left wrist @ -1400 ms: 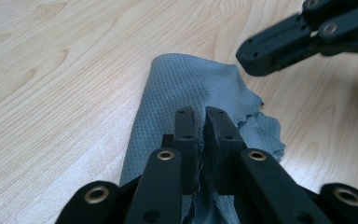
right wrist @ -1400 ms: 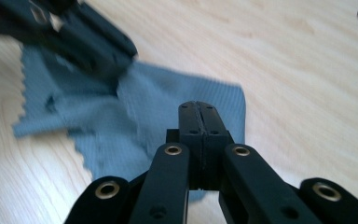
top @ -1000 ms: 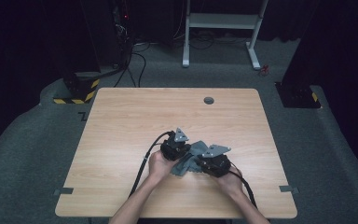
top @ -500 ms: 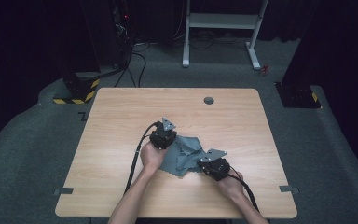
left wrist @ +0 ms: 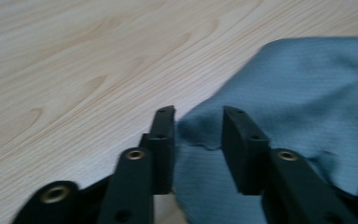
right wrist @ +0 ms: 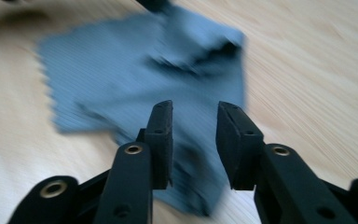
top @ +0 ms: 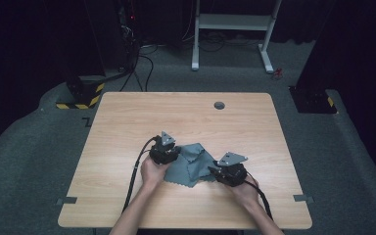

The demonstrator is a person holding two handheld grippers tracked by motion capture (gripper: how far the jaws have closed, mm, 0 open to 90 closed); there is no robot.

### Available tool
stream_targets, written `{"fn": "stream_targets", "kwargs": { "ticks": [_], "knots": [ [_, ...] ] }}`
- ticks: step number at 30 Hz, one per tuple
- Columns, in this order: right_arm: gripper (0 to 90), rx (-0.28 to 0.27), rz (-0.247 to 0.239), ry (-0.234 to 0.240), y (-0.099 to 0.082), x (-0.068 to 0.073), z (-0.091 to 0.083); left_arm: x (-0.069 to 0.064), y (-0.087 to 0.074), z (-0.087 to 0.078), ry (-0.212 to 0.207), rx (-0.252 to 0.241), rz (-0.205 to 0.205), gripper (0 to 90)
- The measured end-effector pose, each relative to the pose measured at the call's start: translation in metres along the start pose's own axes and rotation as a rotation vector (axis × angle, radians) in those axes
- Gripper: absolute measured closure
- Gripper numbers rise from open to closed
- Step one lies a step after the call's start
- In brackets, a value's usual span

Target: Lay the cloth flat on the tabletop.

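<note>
A crumpled grey-blue cloth (top: 191, 164) lies on the wooden table (top: 186, 117), in its near half. My left gripper (top: 172, 155) is at the cloth's left edge. In the left gripper view the gripper (left wrist: 198, 122) is open, with a folded edge of the cloth (left wrist: 303, 88) lying between its jaws. My right gripper (top: 217, 171) is at the cloth's right corner. In the right gripper view the gripper (right wrist: 194, 116) stands open low over the cloth (right wrist: 130, 70), whose near corner runs under the jaws. Both close views are motion-blurred.
A round cable hole (top: 219, 105) sits near the table's far edge. Bare wood surrounds the cloth on all sides. Beyond the table stand a white desk frame (top: 232, 22) and a yellow-and-black striped base (top: 78, 98) with cables on the floor.
The grippers were close together over the bunched cloth; they have since moved apart, the left to the left, the right to the right and nearer. The cloth now lies more spread out.
</note>
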State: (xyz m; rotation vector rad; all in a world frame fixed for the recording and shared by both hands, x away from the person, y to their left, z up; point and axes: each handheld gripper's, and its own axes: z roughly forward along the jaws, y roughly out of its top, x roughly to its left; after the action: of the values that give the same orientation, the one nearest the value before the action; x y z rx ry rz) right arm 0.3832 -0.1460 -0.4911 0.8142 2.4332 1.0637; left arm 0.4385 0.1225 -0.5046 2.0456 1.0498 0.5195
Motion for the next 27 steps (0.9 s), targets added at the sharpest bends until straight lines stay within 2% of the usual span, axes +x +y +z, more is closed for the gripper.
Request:
{"fn": "stream_targets", "kwargs": {
  "ticks": [1, 3, 5, 7, 9, 11, 14, 15, 16, 18, 22, 26, 27],
  "knots": [
    [64.6, -0.015, -0.013, 0.017, 0.003, 0.004, 0.001, -0.003, -0.002, -0.005, -0.026, -0.020, 0.007, 60.6],
    [62.2, -0.015, -0.031, 0.058, 0.009, 0.013, 0.006, -0.009, -0.005, -0.009, -0.044, -0.027, 0.024, 57.9],
    [59.2, 0.010, -0.052, 0.098, 0.014, 0.021, 0.016, -0.013, -0.010, -0.008, -0.060, -0.014, 0.041, 55.7],
    [55.4, 0.054, -0.099, 0.129, 0.018, 0.034, 0.031, -0.014, -0.013, -0.005, -0.061, 0.001, 0.041, 54.2],
    [53.9, 0.067, -0.111, 0.131, 0.019, 0.037, 0.035, -0.013, -0.018, 0.000, -0.067, 0.021, 0.023, 53.7],
    [53.5, 0.107, -0.105, 0.137, 0.020, 0.039, 0.043, -0.012, -0.021, 0.004, -0.072, 0.034, 0.013, 52.8],
    [64.8, 0.130, -0.085, 0.136, 0.019, 0.034, 0.047, -0.012, -0.022, 0.003, -0.072, 0.022, 0.007, 52.3],
    [72.5, 0.130, -0.077, 0.143, 0.019, 0.033, 0.047, -0.014, -0.022, 0.003, -0.076, 0.016, 0.008, 52.1],
    [78.7, 0.133, -0.089, 0.133, 0.019, 0.032, 0.046, -0.014, -0.021, 0.002, -0.079, 0.011, 0.021, 51.8],
    [84.8, 0.137, -0.095, 0.132, 0.019, 0.033, 0.045, -0.019, -0.017, 0.000, -0.107, -0.003, 0.037, 51.5],
    [88.3, 0.136, -0.101, 0.124, 0.020, 0.034, 0.045, -0.029, -0.007, 0.004, -0.158, -0.008, 0.057, 50.0],
    [88.7, 0.125, -0.098, 0.121, 0.020, 0.034, 0.043, -0.039, 0.001, 0.012, -0.160, 0.013, 0.084, 49.4],
    [88.7, 0.119, -0.098, 0.124, 0.021, 0.033, 0.042, -0.041, 0.003, 0.014, -0.161, 0.022, 0.085, 51.8]
  ]
}}
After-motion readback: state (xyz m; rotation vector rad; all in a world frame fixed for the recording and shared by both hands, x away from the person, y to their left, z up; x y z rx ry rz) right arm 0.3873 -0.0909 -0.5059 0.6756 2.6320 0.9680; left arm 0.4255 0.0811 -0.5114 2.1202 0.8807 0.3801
